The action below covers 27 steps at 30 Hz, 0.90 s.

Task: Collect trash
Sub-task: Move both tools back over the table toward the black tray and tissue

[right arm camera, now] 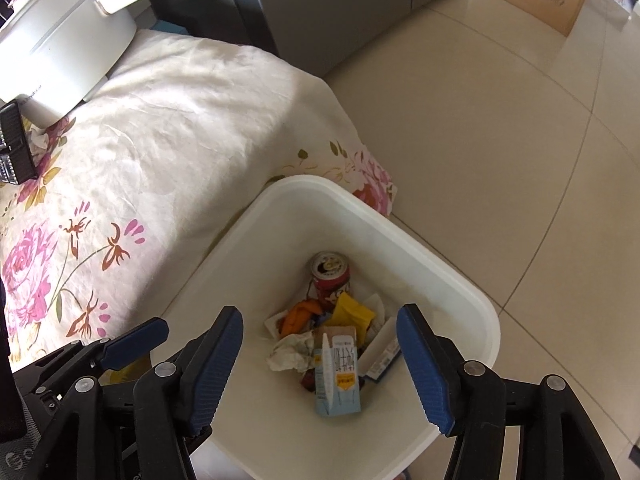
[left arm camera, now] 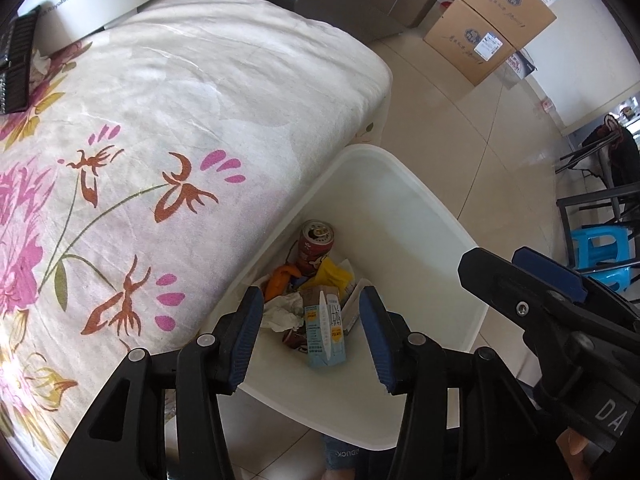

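You had both grippers poised over the white bin [right arm camera: 460, 280], pointing steeply down into it. The left gripper [left arm camera: 310, 334] had its fingers apart with nothing between them, and so did the right gripper [right arm camera: 320, 368], spread a little wider. The trash lay at the bottom of the bin: a red can [right arm camera: 332, 276], a blue carton [right arm camera: 338, 376], crumpled paper [right arm camera: 290, 350], a yellow wrapper [right arm camera: 354, 314] and an orange scrap [right arm camera: 298, 316].

By my reading most of the collecting was done, since the flowered cloth [left arm camera: 160, 128] over the table looked bare of litter across its near part. What was left (if anything) sat at the far left corner, where a crumpled white scrap [left arm camera: 40, 62] showed beside the black remote [left arm camera: 16, 68] and the white cooker [right arm camera: 60, 36]; whether that was trash I could not tell.

For room, the bin stood hard against the table's edge on your left, so a swing that way had to clear the cloth's drape and the bin's rim. To the right the tiled floor [right arm camera: 520, 140] lay open, with the cardboard boxes [left arm camera: 490, 28] and a blue stool [left arm camera: 596, 248] well apart.
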Tool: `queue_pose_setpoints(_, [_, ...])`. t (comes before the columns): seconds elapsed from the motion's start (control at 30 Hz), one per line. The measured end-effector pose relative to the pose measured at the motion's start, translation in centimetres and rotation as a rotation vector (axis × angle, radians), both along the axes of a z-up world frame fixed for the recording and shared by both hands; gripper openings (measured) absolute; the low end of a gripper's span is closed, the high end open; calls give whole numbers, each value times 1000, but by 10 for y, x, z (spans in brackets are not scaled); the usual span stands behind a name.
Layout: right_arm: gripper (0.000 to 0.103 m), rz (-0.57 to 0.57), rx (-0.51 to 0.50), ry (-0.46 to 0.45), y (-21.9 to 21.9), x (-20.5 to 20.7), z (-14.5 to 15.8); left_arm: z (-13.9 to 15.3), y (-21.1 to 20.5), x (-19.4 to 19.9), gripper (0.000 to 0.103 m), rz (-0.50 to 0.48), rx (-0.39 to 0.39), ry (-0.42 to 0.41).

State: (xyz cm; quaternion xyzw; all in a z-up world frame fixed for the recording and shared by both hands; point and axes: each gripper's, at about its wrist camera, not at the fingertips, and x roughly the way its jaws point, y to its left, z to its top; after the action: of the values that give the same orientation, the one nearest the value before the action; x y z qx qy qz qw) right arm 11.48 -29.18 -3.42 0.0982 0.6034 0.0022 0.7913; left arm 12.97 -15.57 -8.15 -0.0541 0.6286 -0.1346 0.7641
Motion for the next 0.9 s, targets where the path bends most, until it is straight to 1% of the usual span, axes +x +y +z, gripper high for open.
queue_pose_setpoints(0.07, [69,-5,3,-1,0,1,-1,0,-2,0,53,1,0,3])
queue_pose_setpoints(0.13, [70,-10,5,-2,2,3,-3,-1,-1,0,53,-4,19,3])
queue_pose_setpoints(0.2, [71,-6,2,6,7,6,-6,-2,3,-2,53,-1,48,-2])
queue_pose_setpoints(0.23, [71,0,3,12,11,7,-8,-1,16,-7,53,-3,44,0])
queue_pose_setpoints(0.33, [71,16,24,14,20,10,-9,-2,26,-6,53,10,14,13])
queue_pose_setpoints(0.43, [71,10,46,-11,25,14,-3,7,33,-9,53,11,2,6])
queue_pose_setpoints(0.53, [71,-40,85,-46,21,16,7,26,43,-11,53,7,-49,-20])
queue_pose_setpoints(0.6, [71,-85,92,-91,14,17,18,43,53,-11,53,14,-83,-47])
queue_pose_setpoints(0.67, [71,-127,100,-128,7,18,27,58,68,-7,53,42,-77,-86])
queue_pose_setpoints(0.73, [73,-151,79,-147,4,20,32,68,87,1,53,96,-24,-125])
queue_pose_setpoints(0.83, [74,-116,63,-143,16,25,30,76,120,16,53,206,43,-171])
queue_pose_setpoints(0.9, [74,-60,82,-128,29,29,26,78,146,27,53,271,47,-167])
